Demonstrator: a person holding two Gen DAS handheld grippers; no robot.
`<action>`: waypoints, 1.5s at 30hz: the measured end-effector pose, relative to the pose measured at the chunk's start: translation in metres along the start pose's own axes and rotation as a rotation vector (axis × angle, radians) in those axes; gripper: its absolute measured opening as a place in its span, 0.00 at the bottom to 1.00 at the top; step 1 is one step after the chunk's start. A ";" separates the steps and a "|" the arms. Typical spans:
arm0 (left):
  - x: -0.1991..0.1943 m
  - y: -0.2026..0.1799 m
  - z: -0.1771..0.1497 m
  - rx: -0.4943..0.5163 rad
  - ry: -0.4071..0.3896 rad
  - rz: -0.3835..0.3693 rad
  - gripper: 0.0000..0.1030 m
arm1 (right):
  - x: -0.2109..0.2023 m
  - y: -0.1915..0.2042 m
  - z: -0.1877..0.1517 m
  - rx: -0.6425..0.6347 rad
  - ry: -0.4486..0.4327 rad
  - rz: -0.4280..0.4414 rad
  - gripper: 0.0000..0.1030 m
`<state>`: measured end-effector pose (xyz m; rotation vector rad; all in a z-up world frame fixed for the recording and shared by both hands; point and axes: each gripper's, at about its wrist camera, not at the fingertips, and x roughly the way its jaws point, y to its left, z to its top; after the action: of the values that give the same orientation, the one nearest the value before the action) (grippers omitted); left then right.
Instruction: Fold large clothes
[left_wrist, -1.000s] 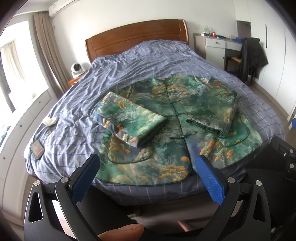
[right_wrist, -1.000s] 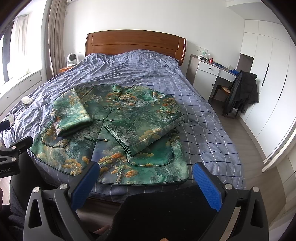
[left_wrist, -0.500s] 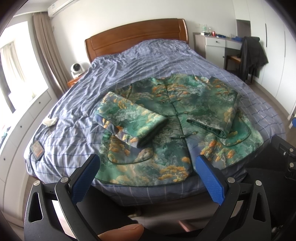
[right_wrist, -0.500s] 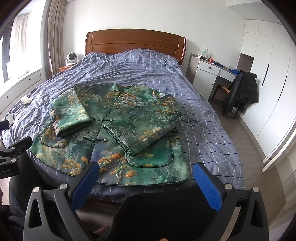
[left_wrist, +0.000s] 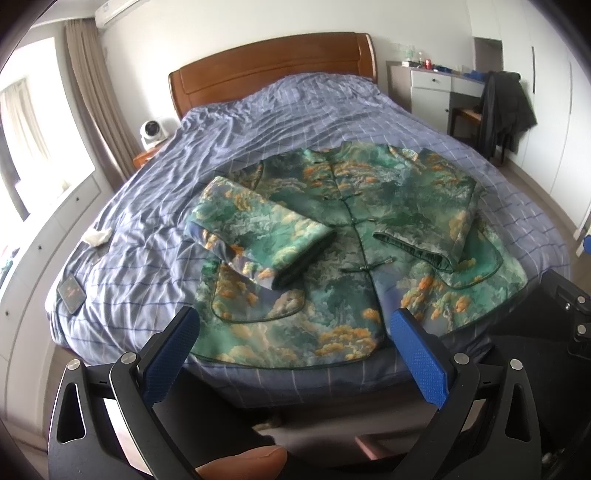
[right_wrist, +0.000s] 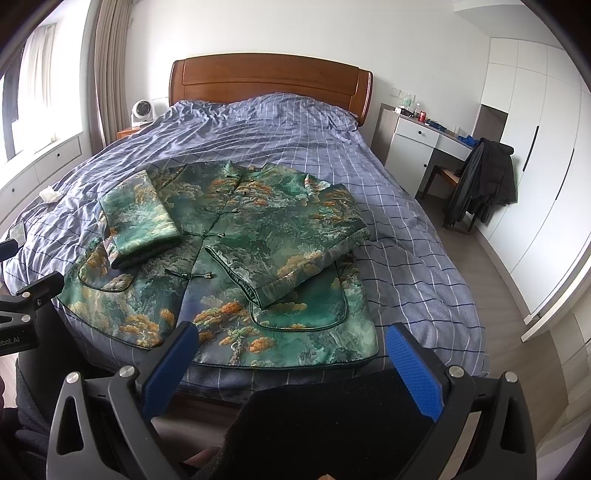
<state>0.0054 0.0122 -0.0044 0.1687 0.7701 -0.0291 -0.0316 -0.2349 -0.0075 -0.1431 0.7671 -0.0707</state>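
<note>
While tongs (left_wrist: 291, 326) gape, jacket (left_wrist: 343, 240) lies sleeve-folded on bed (left_wrist: 258, 122).

Both wrist views look from beyond the foot of the bed (left_wrist: 258, 122) toward its headboard (right_wrist: 269, 79). The left view stands left of the right; both share the bed.

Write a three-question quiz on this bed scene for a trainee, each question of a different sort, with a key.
1. True or false: both sleeves of the green jacket are folded in across its front.
2. Multiple choice: the left gripper and right gripper are (A) both open and holding nothing, (B) both shut on the hem, (C) one open, one shut.
3. Fill in: the jacket lies on a bed whose cover is blue and ____.

Key: 1 true; 2 A; 3 checked.
</note>
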 end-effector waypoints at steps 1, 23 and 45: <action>0.001 0.001 -0.001 0.000 0.001 0.000 1.00 | 0.000 0.000 0.000 0.000 0.002 -0.001 1.00; 0.099 0.126 0.017 -0.170 0.076 0.078 1.00 | 0.033 0.023 0.020 -0.049 0.097 -0.044 1.00; 0.160 0.147 0.041 -0.024 0.040 -0.037 1.00 | 0.131 0.031 0.061 -0.184 0.111 0.111 1.00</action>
<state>0.1616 0.1567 -0.0664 0.1331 0.8128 -0.0514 0.1053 -0.2132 -0.0592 -0.2732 0.8905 0.0985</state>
